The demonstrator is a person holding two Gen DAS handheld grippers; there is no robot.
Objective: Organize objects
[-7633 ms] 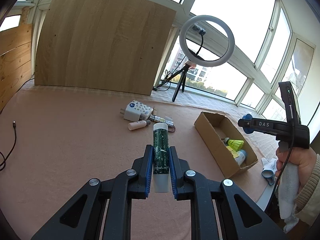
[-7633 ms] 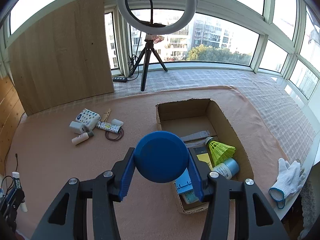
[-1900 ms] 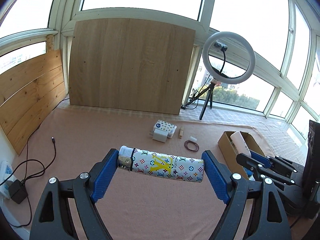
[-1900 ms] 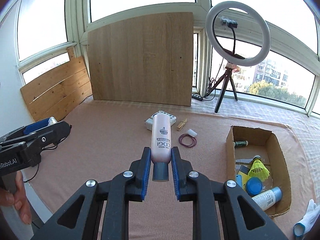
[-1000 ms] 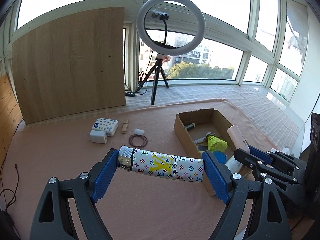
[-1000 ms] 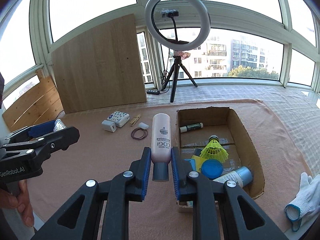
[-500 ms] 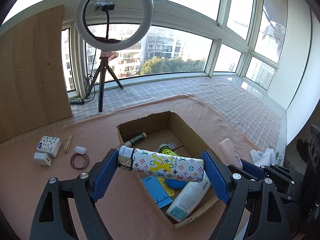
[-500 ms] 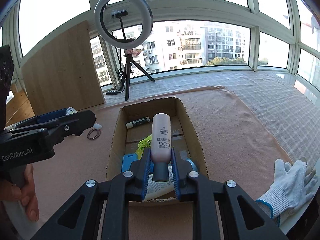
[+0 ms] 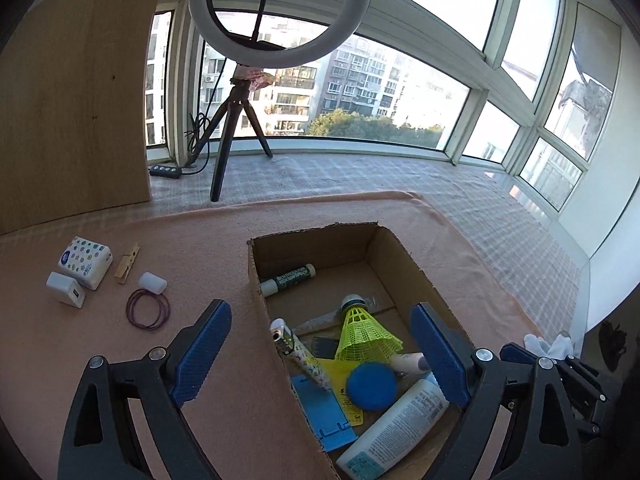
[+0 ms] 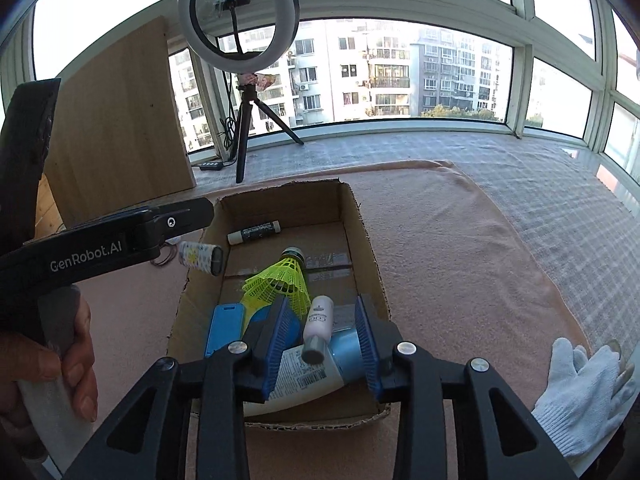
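Cardboard box: your left gripper jaws opening, patterned tube loose between; right gripper opening, smooth pink bottle untouched between ribbed pads.

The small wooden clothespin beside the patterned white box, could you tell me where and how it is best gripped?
Grip the small wooden clothespin across its narrow width near mid-length, coming from straight above. It lies flat on the pink cloth, long and thin, with clear space on both long sides.
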